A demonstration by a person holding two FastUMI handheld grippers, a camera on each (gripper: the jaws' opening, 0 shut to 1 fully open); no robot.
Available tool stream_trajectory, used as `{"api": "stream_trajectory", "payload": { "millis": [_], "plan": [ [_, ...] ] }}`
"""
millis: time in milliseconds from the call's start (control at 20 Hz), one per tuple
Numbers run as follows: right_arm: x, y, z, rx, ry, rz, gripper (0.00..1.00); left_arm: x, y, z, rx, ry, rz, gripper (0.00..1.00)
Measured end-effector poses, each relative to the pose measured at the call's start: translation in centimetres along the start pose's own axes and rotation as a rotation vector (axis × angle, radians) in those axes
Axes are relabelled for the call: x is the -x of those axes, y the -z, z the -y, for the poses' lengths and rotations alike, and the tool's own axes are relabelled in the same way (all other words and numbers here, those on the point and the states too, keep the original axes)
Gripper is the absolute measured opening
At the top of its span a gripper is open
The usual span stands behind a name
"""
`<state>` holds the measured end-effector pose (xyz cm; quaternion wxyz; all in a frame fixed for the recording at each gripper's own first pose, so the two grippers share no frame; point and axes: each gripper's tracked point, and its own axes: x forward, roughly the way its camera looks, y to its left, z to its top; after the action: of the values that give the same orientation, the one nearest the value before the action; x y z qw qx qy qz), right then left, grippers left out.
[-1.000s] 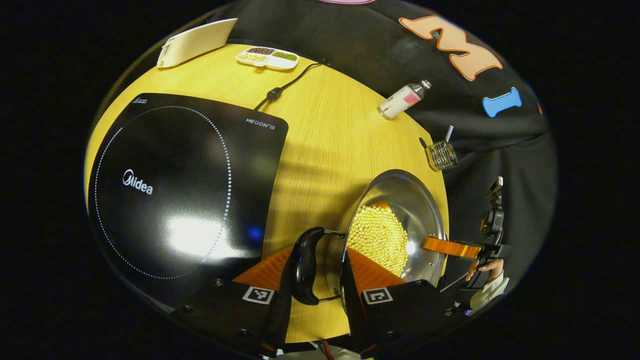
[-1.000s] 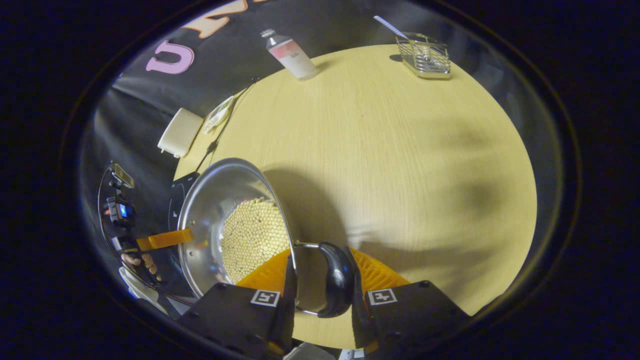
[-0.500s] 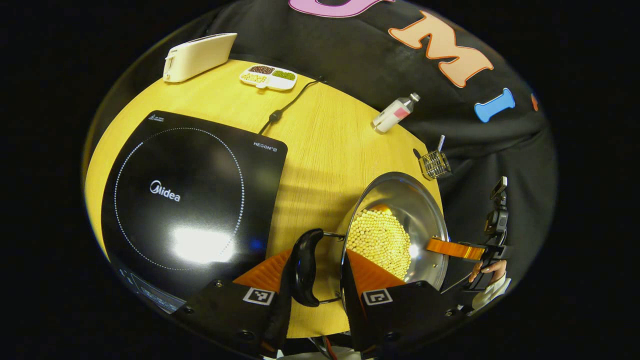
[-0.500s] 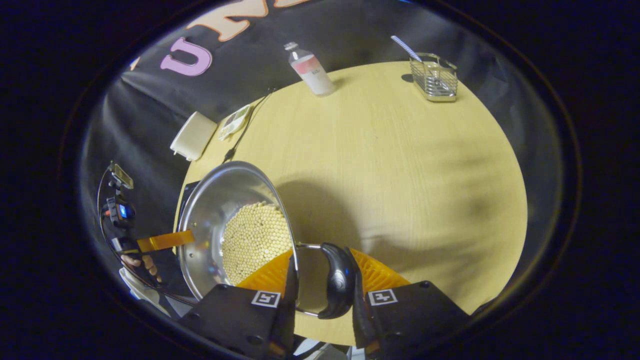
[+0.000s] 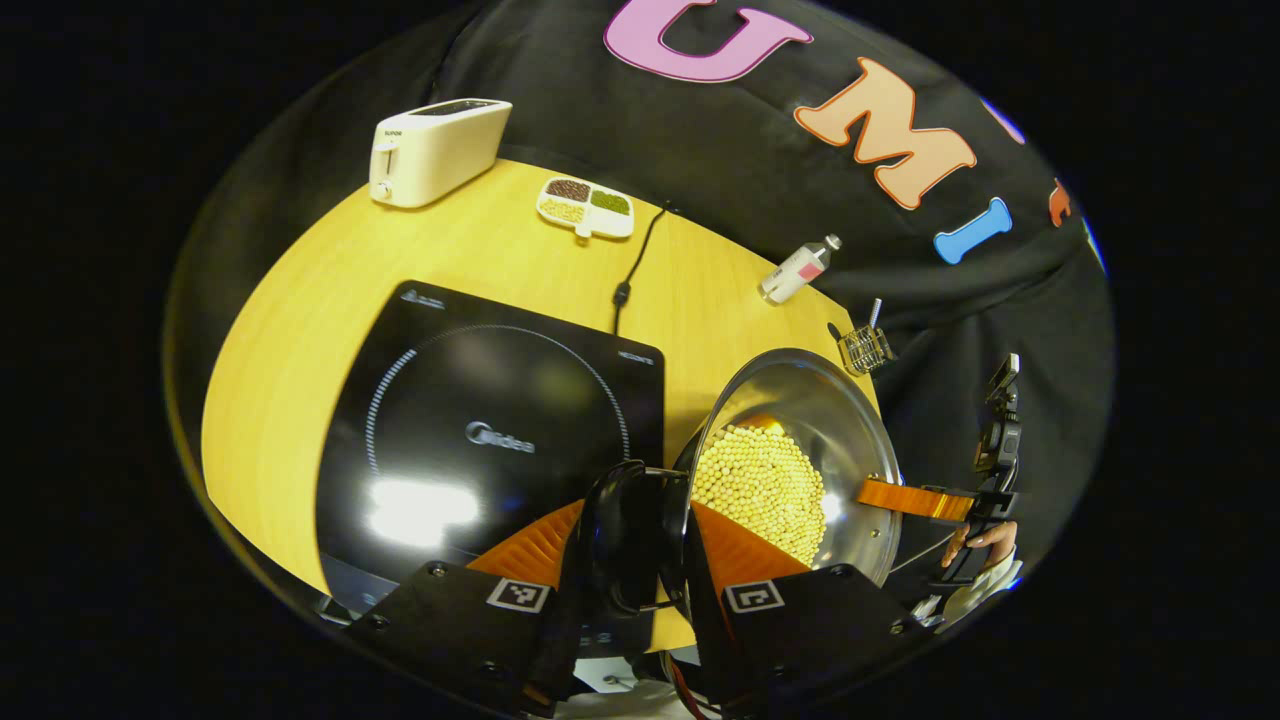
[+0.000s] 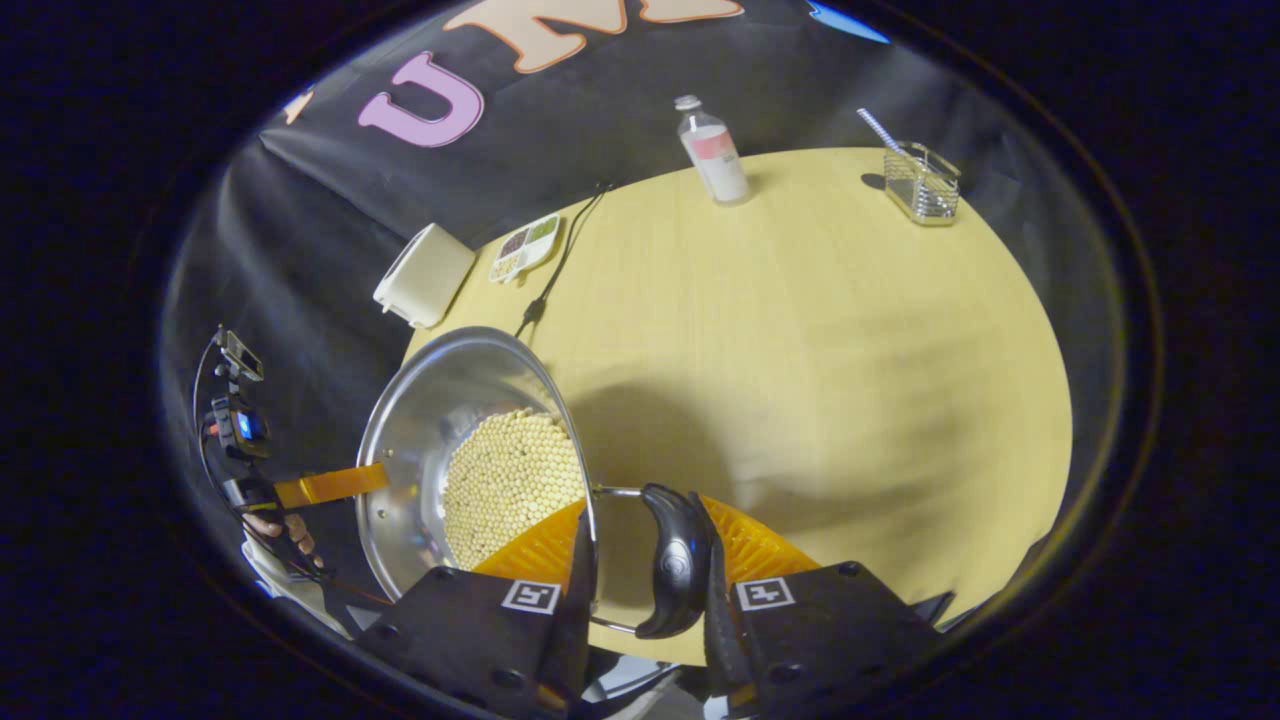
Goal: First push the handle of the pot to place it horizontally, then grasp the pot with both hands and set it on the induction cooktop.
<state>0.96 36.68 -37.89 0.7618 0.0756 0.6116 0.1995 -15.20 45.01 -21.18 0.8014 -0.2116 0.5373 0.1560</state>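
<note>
above cooktop (image 5: 480,420): both grippers clamped on pot (image 5: 800,440) handles

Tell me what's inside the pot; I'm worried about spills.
The pot holds a heap of small yellow beads. They cover its bottom, so anything beneath them can't be seen.

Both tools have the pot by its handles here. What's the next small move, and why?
Probably carry the pot sideways toward the induction cooktop, keeping it level. The left tool and right tool each clamp a black handle, the pot holds yellow beads, and it overlaps just the cooktop's edge.
</note>
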Motion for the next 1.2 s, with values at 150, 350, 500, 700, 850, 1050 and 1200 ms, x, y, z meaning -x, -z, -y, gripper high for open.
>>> {"api": "stream_trajectory", "payload": {
  "millis": [150,350,500,700,850,1050,1200],
  "plan": [
    [-1.7,1.3,-3.9,-0.007,0.015,-0.005,0.49,1.3,-0.9,-4.1,-0.007,-0.006,-0.009,0.47],
    [-4.7,2.2,-8.2,-0.014,0.031,-0.022,0.49,2.1,-2.0,-9.2,0.005,-0.02,-0.028,0.5],
    [-7.2,2.5,-10.3,-0.024,0.043,-0.039,0.49,2.2,-2.8,-12.4,-0.003,-0.035,-0.044,0.5],
    [-9.5,2.2,-12.6,-0.035,0.046,-0.044,0.49,1.5,-4.5,-15.6,-0.008,-0.041,-0.044,0.53],
    [-9.9,1.7,-13.5,-0.024,0.055,-0.044,0.49,1.6,-5.3,-16.8,-0.011,-0.044,-0.049,0.5],
    [-10.1,1.3,-14.3,-0.013,0.056,-0.027,0.43,1.3,-5.0,-17.6,0.025,-0.023,-0.047,0.48],
    [-10.6,1.8,-14.5,0.001,0.056,-0.023,0.43,1.4,-4.6,-17.9,0.033,-0.017,-0.038,0.52]
  ]
}}
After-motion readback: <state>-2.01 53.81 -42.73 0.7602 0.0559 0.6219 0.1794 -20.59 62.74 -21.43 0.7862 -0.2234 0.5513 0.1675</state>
